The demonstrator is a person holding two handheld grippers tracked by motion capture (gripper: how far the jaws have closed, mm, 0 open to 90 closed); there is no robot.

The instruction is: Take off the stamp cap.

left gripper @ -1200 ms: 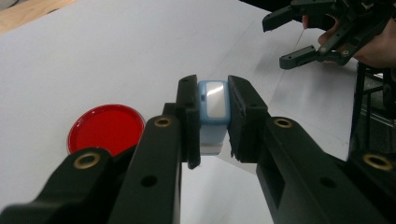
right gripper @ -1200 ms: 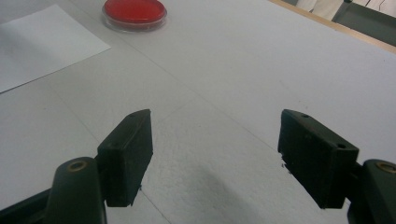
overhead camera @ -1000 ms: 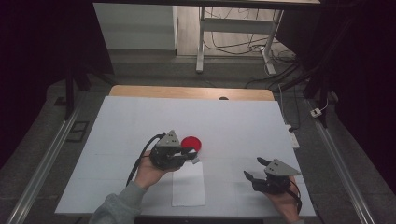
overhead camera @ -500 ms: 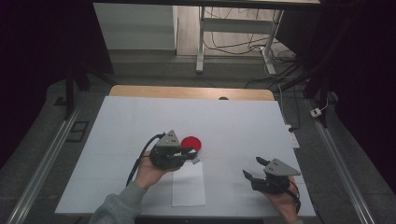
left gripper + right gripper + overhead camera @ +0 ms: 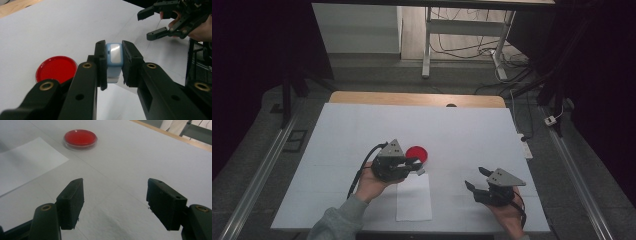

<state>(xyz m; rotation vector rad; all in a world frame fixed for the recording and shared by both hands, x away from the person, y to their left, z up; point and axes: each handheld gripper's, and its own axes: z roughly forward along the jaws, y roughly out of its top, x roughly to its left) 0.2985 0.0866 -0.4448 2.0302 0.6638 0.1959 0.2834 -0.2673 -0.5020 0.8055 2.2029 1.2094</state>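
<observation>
A: Where is the watch (image 5: pixel 114 56) held?
B: Pinched upright in the left gripper (image 5: pixel 114 65), dish (image 5: pixel 56 68) just left of it.
A: And the right gripper (image 5: pixel 115 202)?
B: Spread, closing slightly, nothing between; farther off.

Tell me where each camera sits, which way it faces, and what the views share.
High view: above the person's side, looking forward and down on the table; both forearms, left claw, right claw.
Left gripper view: rides the left claw, shut on a blue watch; right claw beyond.
Right gripper view: rides the right claw, open, low over the table.
Shared: red dish; white sheet.
</observation>
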